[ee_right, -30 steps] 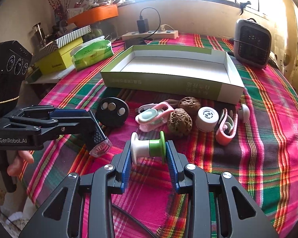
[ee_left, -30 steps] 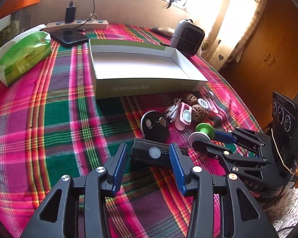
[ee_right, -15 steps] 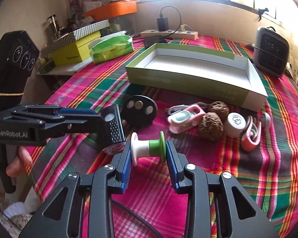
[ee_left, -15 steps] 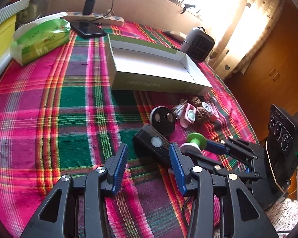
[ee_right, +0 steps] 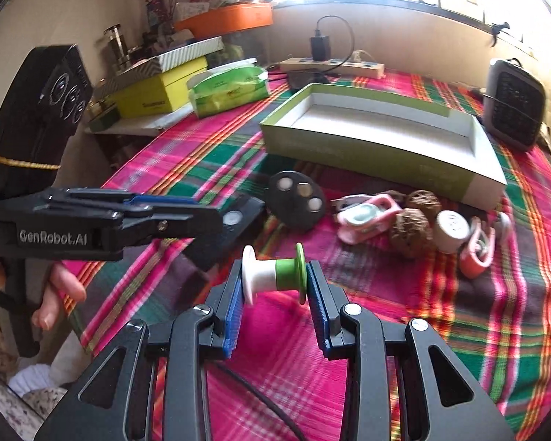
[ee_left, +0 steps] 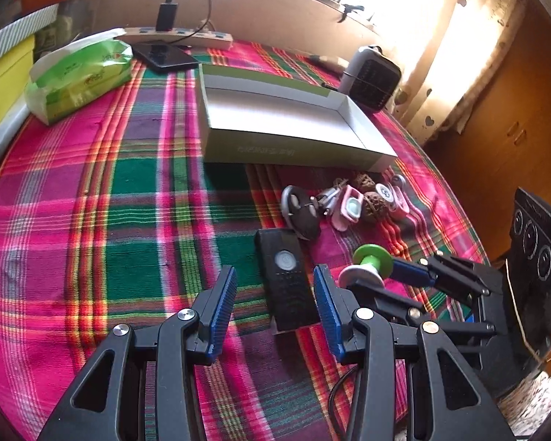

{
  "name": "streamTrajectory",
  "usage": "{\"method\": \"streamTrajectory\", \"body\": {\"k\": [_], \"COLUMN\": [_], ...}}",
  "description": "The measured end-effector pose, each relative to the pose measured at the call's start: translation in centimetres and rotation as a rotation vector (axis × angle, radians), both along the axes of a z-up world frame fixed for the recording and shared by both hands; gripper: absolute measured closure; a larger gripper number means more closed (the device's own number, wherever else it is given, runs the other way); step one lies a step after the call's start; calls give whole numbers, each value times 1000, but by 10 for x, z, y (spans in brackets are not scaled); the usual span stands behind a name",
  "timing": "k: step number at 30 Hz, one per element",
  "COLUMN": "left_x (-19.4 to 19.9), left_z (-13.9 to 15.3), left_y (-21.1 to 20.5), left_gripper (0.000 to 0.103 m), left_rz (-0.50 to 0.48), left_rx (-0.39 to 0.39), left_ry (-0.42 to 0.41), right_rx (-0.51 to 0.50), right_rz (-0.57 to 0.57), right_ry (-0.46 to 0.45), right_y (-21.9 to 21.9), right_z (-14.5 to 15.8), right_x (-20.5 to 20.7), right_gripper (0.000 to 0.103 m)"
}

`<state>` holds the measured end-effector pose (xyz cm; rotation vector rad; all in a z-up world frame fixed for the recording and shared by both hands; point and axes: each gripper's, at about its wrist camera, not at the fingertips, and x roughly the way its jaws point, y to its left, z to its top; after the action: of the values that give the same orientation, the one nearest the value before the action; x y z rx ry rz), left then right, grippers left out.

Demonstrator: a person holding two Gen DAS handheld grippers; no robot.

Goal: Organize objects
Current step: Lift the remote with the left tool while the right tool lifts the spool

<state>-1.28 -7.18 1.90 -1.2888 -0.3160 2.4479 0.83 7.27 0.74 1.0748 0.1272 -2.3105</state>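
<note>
My left gripper [ee_left: 273,286] is open; a black remote with a round button [ee_left: 286,279] lies on the plaid cloth between its fingers, close to the right finger. My right gripper [ee_right: 273,283] is shut on a white and green spool [ee_right: 273,275], held above the cloth; the spool also shows in the left wrist view [ee_left: 369,264]. An open green box with a white inside [ee_right: 382,136] stands beyond. Loose items lie in front of it: a black disc [ee_right: 297,198], a pink clip [ee_right: 363,217], two walnuts [ee_right: 409,231], a white cap [ee_right: 452,229].
A small heater [ee_right: 514,106] stands at the back right. A green tissue pack [ee_right: 227,88], a yellow box [ee_right: 154,95], a power strip [ee_right: 334,66] and a dark phone [ee_left: 165,55] sit at the back left. The table edge runs near me.
The left gripper pulled back and the remote turned from crosswise to lengthwise between its fingers. The right gripper kept hold of the spool and shifted slightly.
</note>
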Motion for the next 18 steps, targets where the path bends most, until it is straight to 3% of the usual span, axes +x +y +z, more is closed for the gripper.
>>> {"method": "streamTrajectory", "body": {"k": [6,18], "left_x": [3,3], "left_z": [-2,-8], "left_y": [20,30], "left_gripper": [62,62], "left_rz": [-11,18], "left_rx": [-162,-239], "left_ry": [35,44], "right_rx": [3,1], "right_rz": [-29,-51], "right_ry": [-11,-8], "right_y": [9,18], "right_z": [-2,-3], "right_x": [-2,-4], "right_gripper": [69,69]}}
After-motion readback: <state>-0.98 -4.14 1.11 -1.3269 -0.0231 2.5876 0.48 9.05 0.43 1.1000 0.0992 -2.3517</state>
